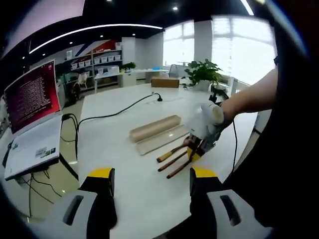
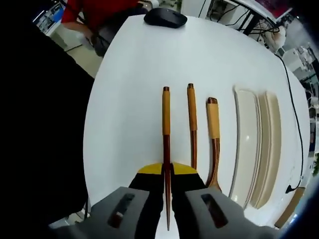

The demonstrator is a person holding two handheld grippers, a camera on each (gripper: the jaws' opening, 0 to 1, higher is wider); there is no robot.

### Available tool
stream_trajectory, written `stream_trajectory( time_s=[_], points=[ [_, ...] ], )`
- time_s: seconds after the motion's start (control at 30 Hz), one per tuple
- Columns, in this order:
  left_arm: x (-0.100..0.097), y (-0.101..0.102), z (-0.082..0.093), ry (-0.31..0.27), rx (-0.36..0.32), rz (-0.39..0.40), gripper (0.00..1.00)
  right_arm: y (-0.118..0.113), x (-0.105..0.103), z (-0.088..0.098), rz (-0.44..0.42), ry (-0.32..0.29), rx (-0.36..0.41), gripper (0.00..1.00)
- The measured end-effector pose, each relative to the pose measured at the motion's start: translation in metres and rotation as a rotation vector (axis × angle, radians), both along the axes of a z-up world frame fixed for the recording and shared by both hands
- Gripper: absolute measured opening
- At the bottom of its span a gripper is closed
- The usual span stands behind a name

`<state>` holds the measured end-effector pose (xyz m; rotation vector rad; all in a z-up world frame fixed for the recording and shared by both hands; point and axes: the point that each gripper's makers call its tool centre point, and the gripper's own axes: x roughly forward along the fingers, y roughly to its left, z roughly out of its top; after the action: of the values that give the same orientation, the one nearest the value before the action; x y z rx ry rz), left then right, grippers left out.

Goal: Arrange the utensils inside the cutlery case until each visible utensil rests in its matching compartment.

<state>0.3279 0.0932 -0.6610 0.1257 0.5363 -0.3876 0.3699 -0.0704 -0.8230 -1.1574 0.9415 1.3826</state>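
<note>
The right gripper (image 2: 167,172) has its jaws pinching a thin wooden utensil (image 2: 166,134) low on its dark end, with the yellow handle pointing away. If the pinch is weak, it may swing or slip and knock the two utensils lying just beside it (image 2: 192,124) (image 2: 213,139). Farther off, the cutlery case (image 2: 256,149) lies open on the white table (image 2: 129,99). The left gripper (image 1: 149,174) hangs back, jaws spread and empty.
</note>
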Motion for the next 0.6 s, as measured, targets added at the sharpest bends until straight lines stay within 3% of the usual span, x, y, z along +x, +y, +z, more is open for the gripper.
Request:
stream_trajectory(
  time_s=[0.2,0.43,0.6],
  points=[
    [0.0005,-0.0036,0.0028,-0.008,-0.001,-0.011,0.63,0.0017,0.0007,0.0007,-0.005,-0.038,0.034,0.0],
    [-0.0029,-0.0024,-0.0003,0.001,0.012,-0.037,0.63,0.0024,0.0036,0.0007,-0.014,0.035,0.021,0.0],
    [-0.0051,-0.0045,0.0022,0.003,0.014,-0.04,0.63,0.0027,0.0045,0.0003,-0.032,0.049,0.035,0.0]
  ],
)
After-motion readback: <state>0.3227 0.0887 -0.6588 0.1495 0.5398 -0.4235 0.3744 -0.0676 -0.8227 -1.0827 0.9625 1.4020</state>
